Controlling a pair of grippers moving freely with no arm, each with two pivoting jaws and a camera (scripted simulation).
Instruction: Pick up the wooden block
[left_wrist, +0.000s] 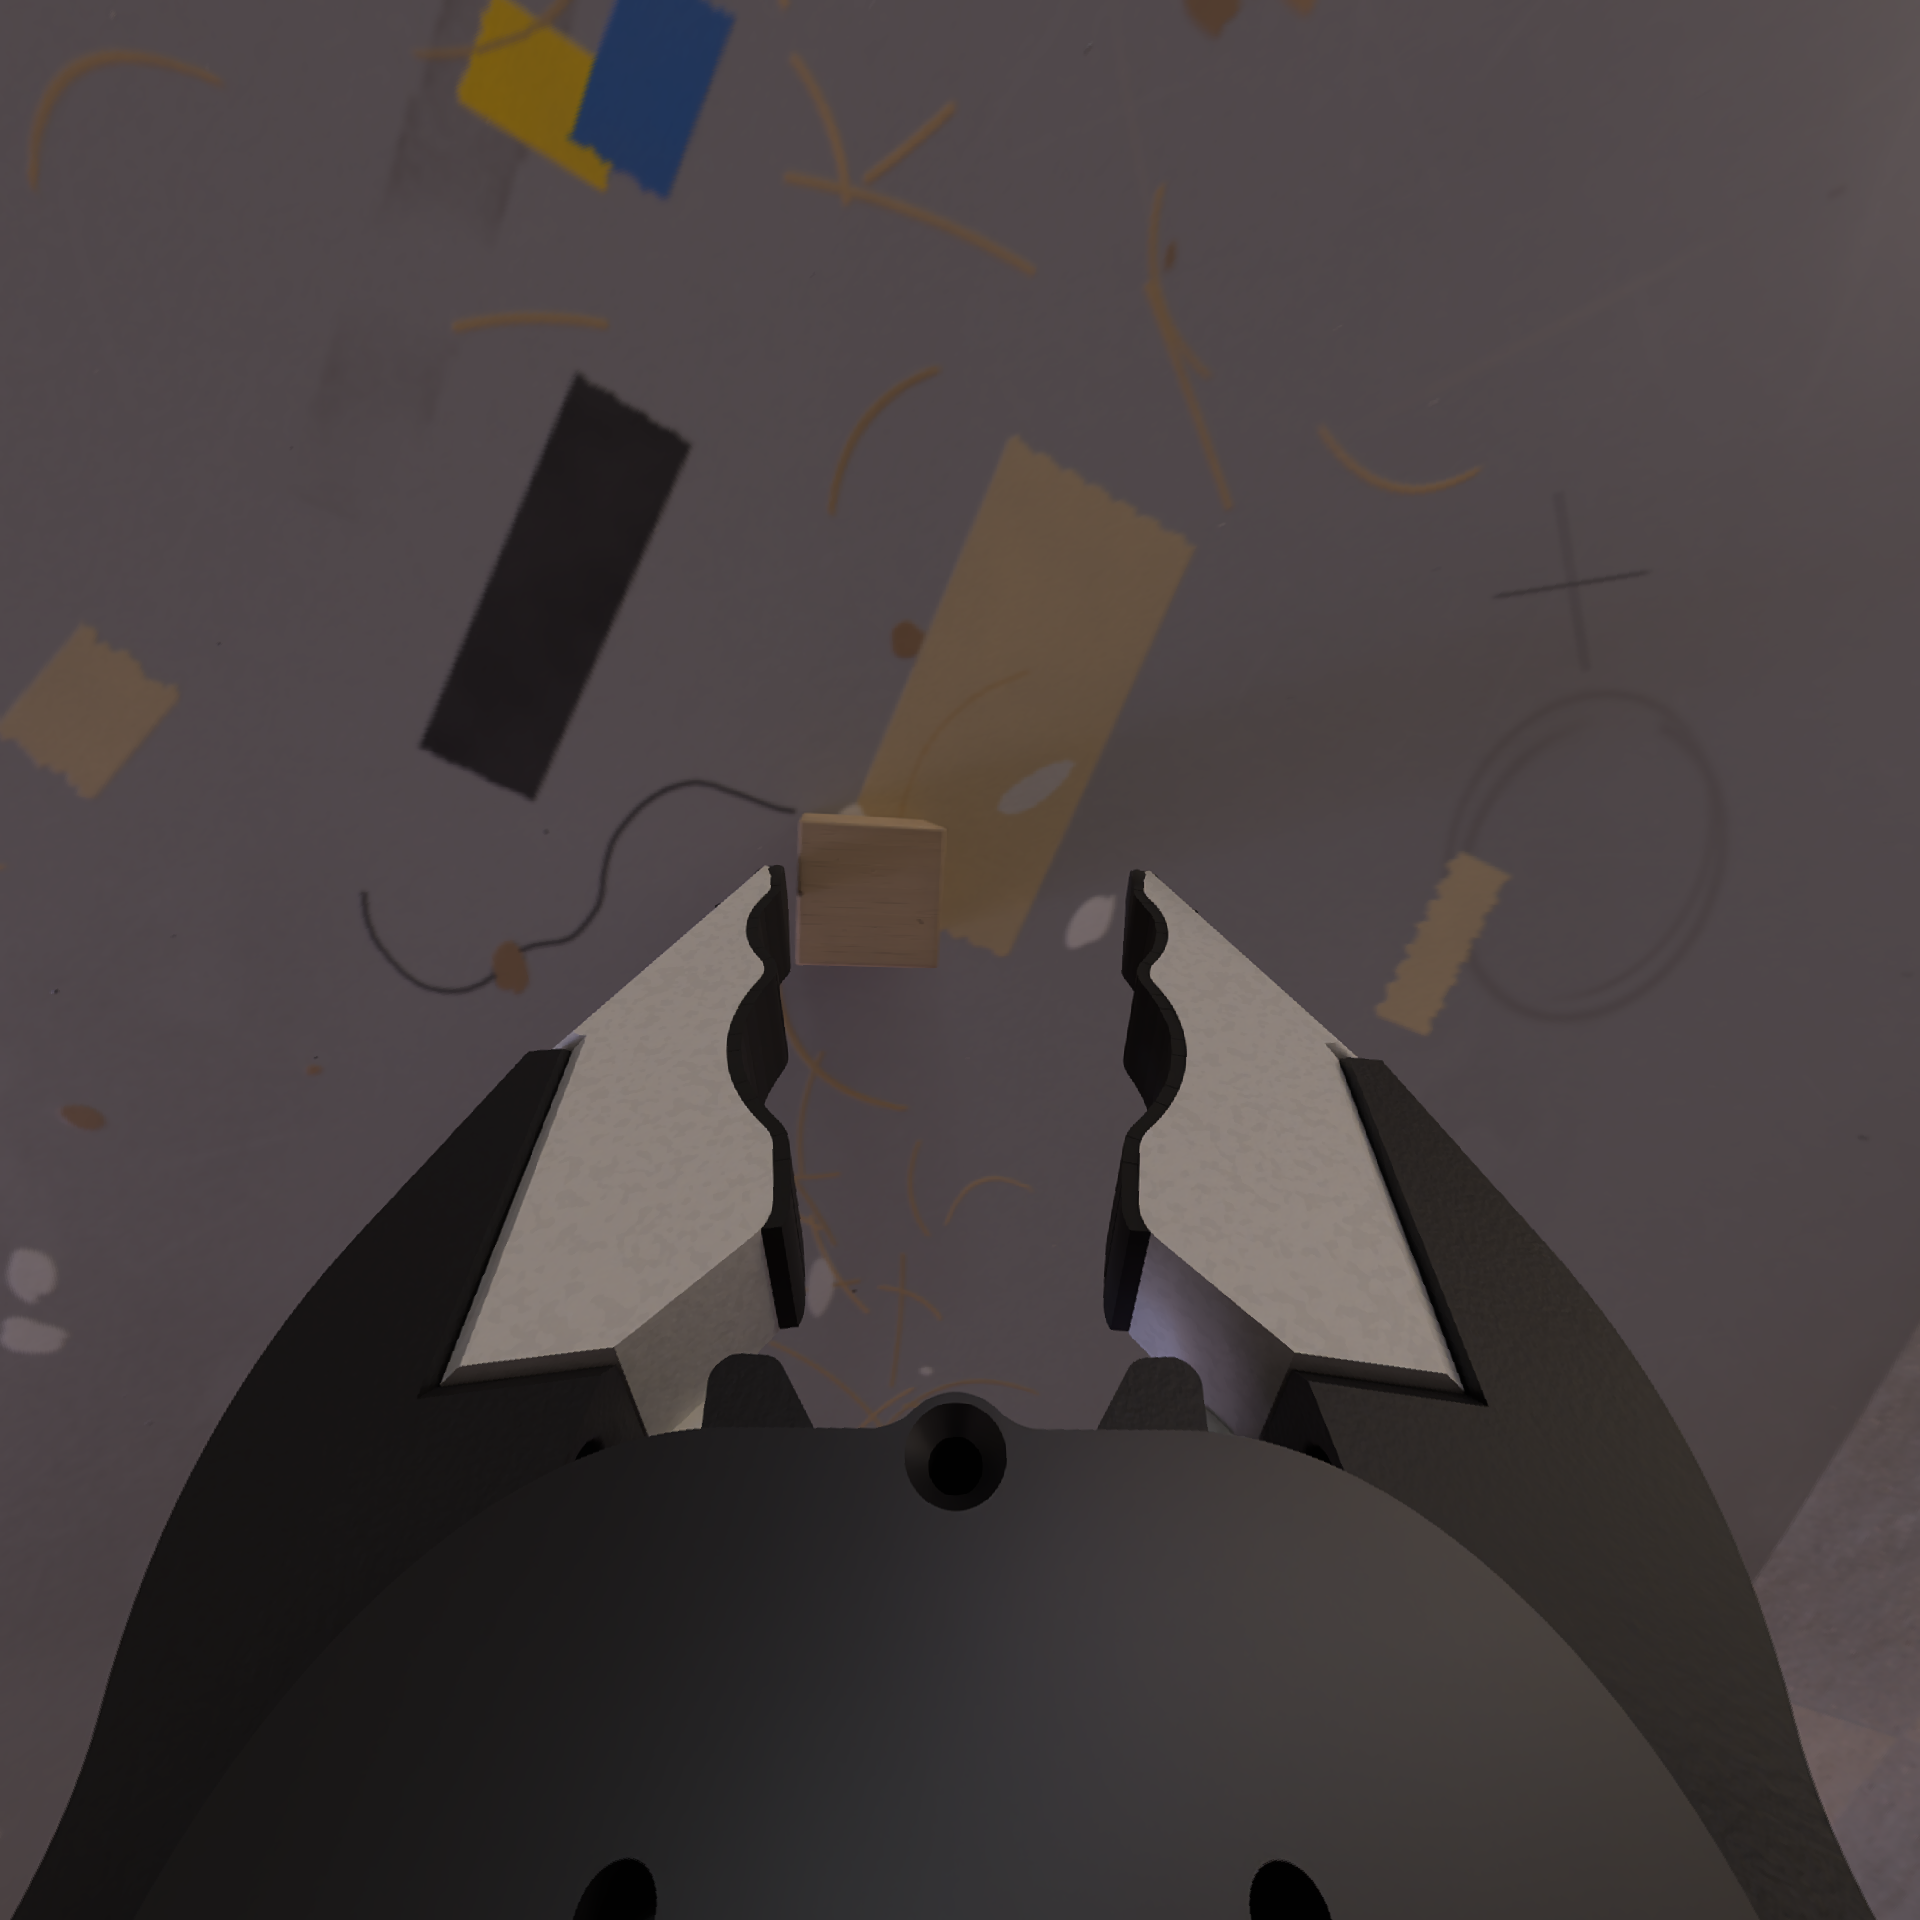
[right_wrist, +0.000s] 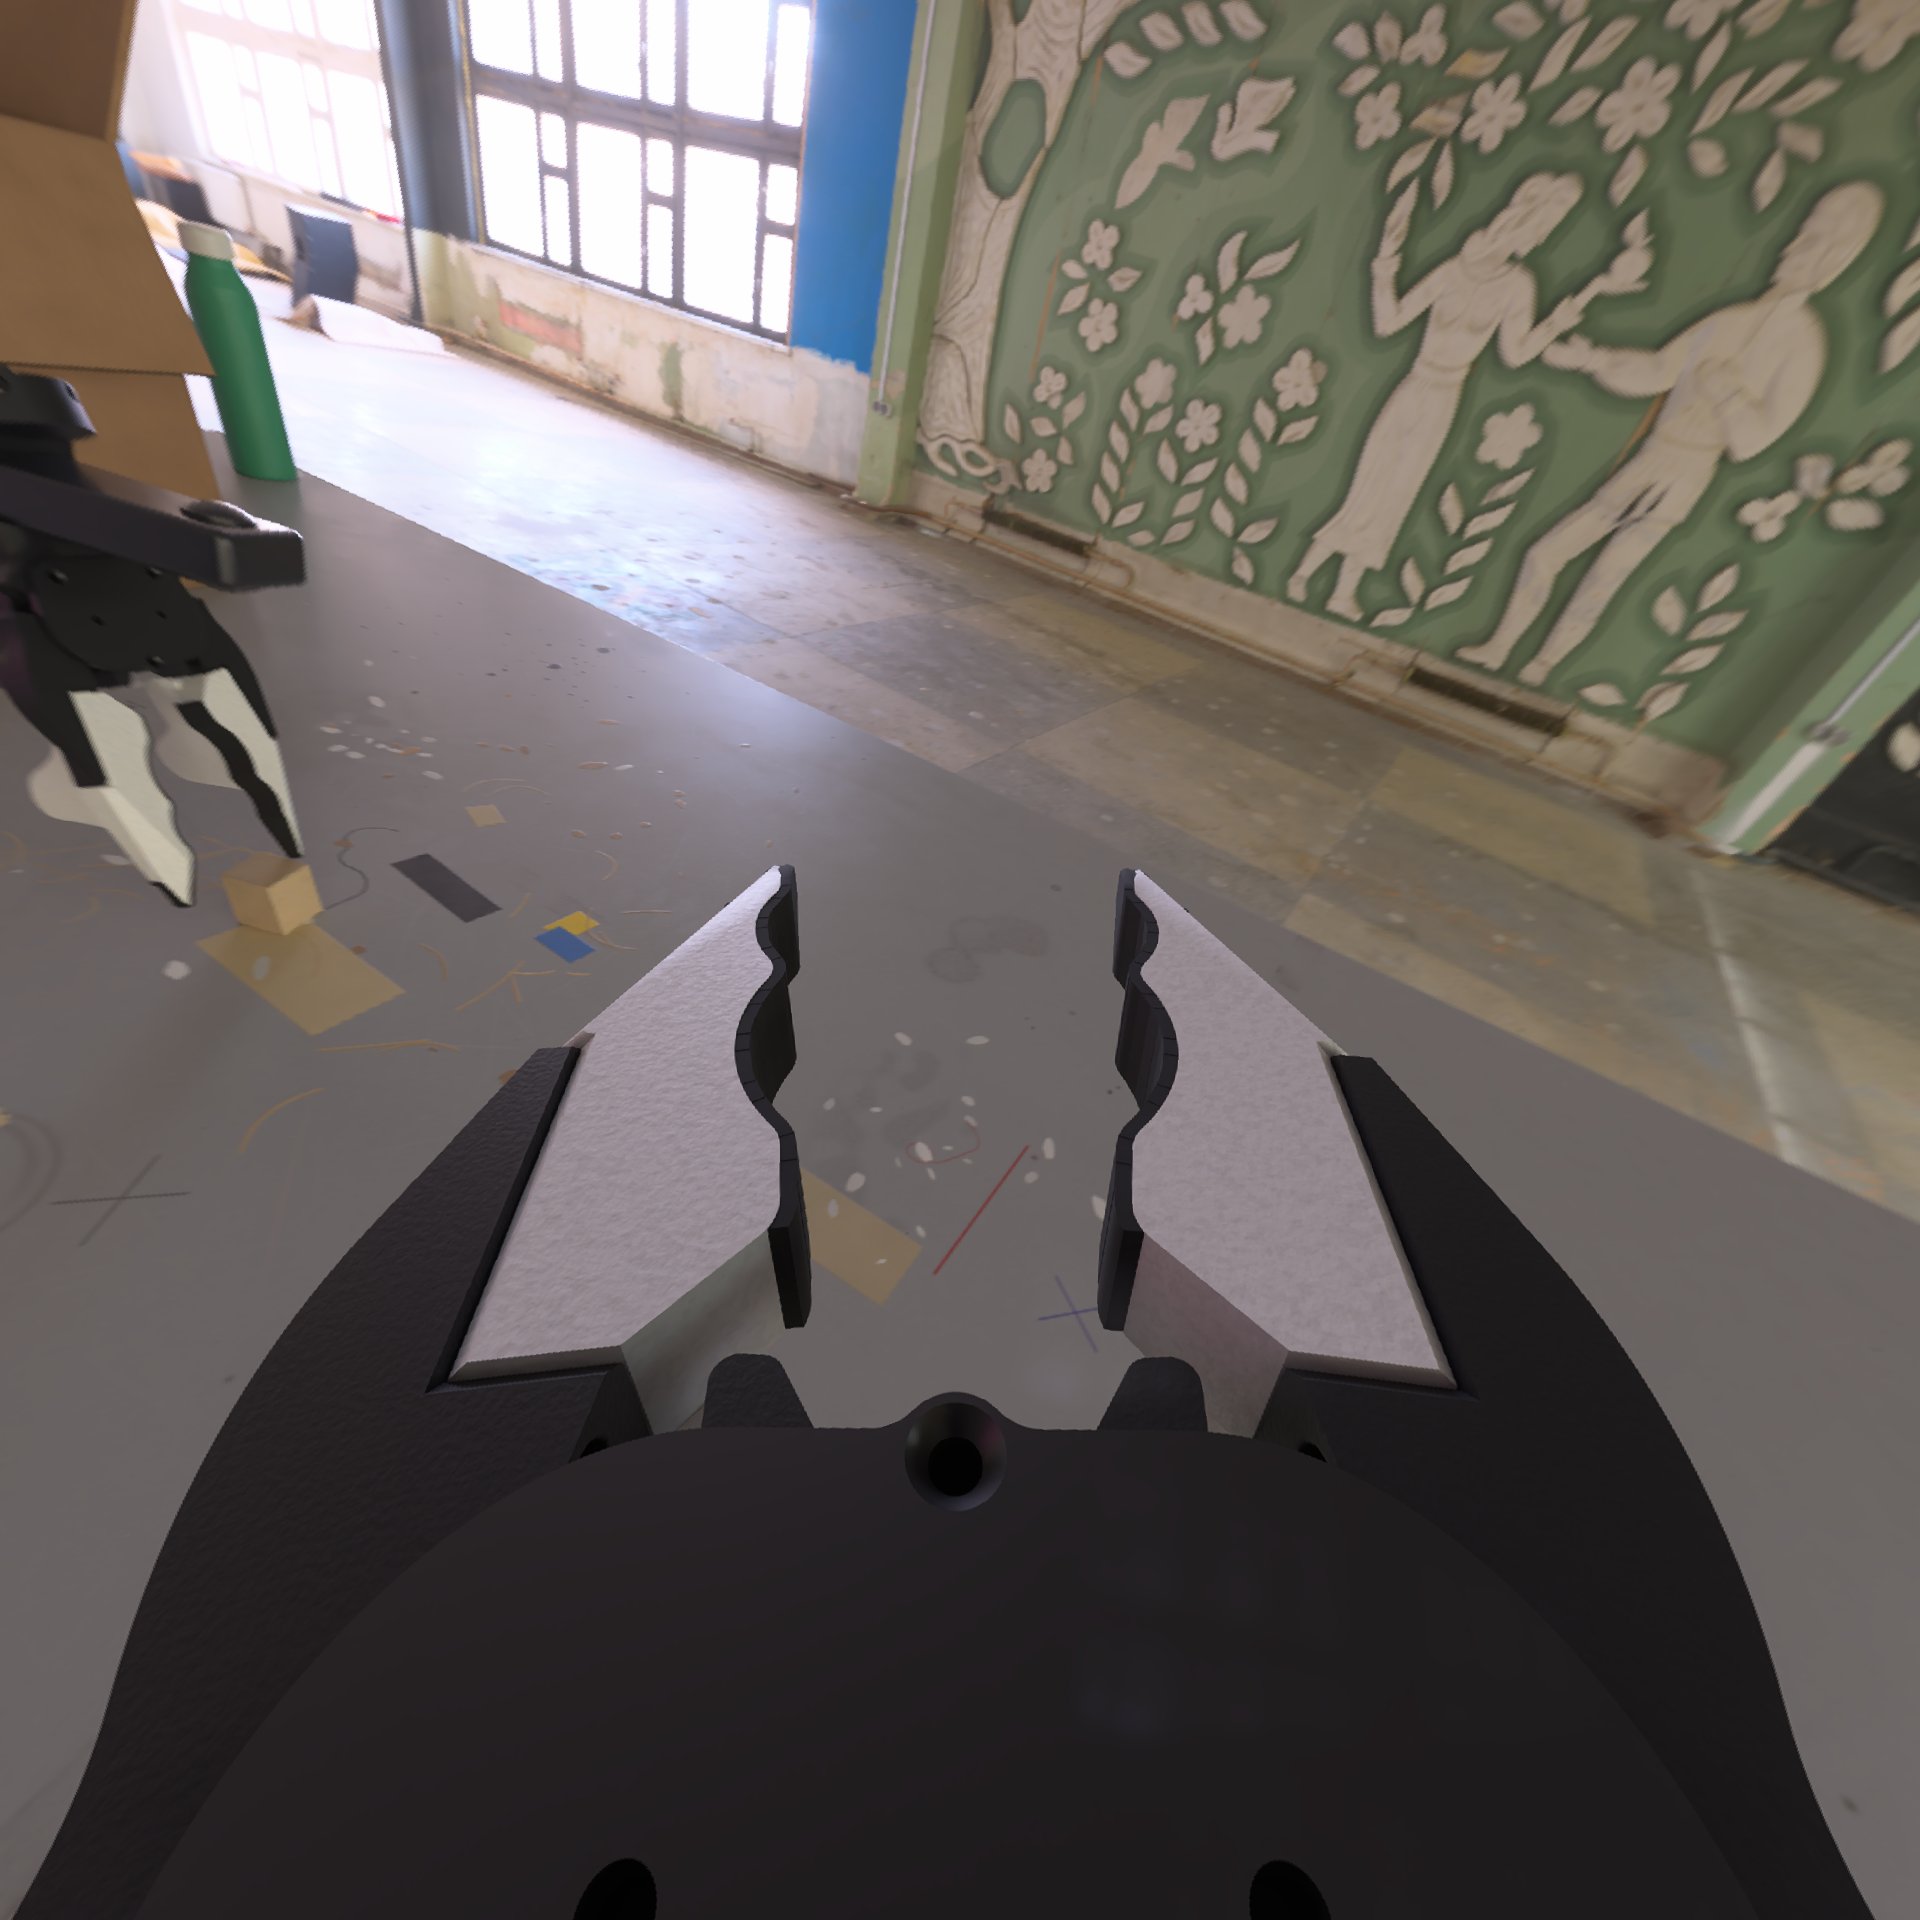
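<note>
Left wrist view: left gripper (left_wrist: 954, 914) angled down at the grey table (left_wrist: 1558, 260), fingers spread wide and empty; wooden block (left_wrist: 871, 894) resting on the table at the tips, off-centre, just beside the left fingertip (left_wrist: 767, 896), well apart from the other; roughly cubic, no long axis.

Right wrist view: right gripper (right_wrist: 954, 914) likewise wide and empty, well apart from the block (right_wrist: 272, 894); left gripper (right_wrist: 234, 868) straddling it, clearly nearer; small sideways centring judged necessary before closing.
</note>
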